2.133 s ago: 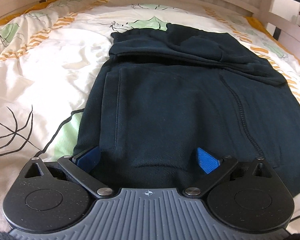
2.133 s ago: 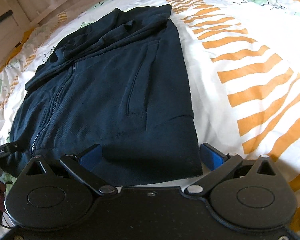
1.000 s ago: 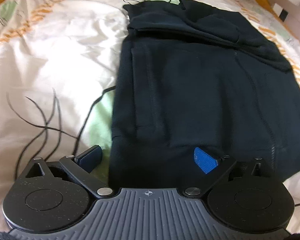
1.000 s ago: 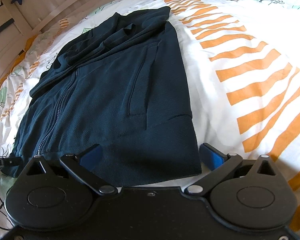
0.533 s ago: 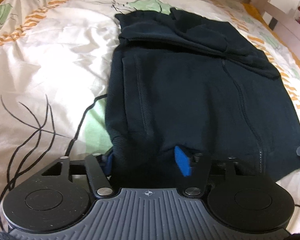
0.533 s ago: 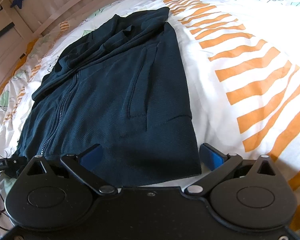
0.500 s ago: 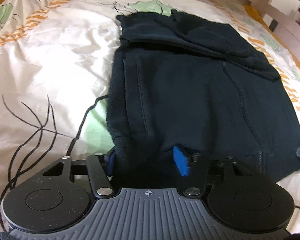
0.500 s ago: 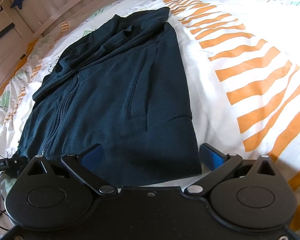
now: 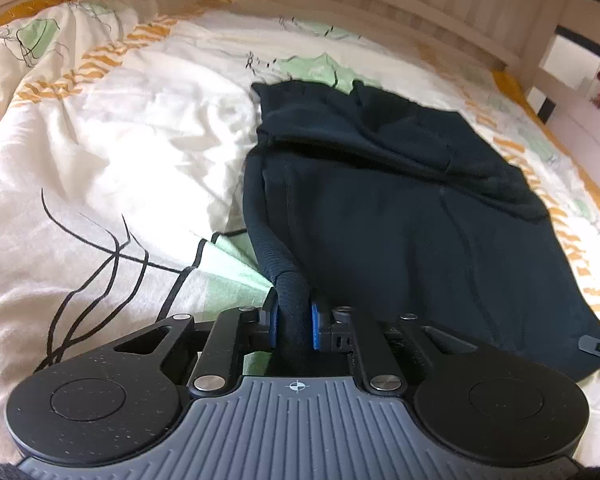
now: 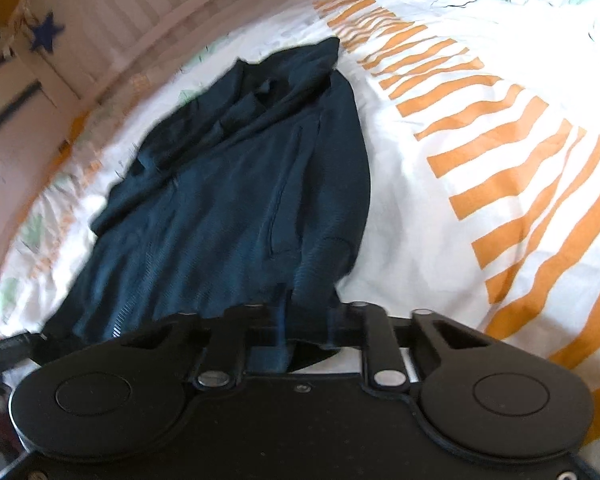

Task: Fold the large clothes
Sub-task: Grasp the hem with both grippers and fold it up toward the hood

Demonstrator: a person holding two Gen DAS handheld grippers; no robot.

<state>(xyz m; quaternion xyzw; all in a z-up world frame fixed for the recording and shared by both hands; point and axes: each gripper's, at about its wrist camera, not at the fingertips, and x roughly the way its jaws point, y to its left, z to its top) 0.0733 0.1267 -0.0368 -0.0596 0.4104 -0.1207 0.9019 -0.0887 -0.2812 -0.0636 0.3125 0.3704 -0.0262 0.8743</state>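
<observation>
The dark jacket (image 9: 400, 216) lies flat on the bed cover (image 9: 120, 152), stretching long and straight away from both grippers. Its near bottom edge is right at the fingers. The left gripper (image 9: 294, 322) is clamped on the left corner. The right gripper (image 10: 306, 326) is closing, with the right corner pinched between its fingers. Both are equally near, so the edge would likely travel forward, toward the far end.

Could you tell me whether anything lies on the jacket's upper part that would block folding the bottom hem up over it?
Nothing visible does. The left gripper is shut on one hem corner of the dark jacket, and the right gripper's jaws are closing on the other. The jacket's upper part carries only its own rumpled folds, and the patterned duvet around it looks bare.
</observation>
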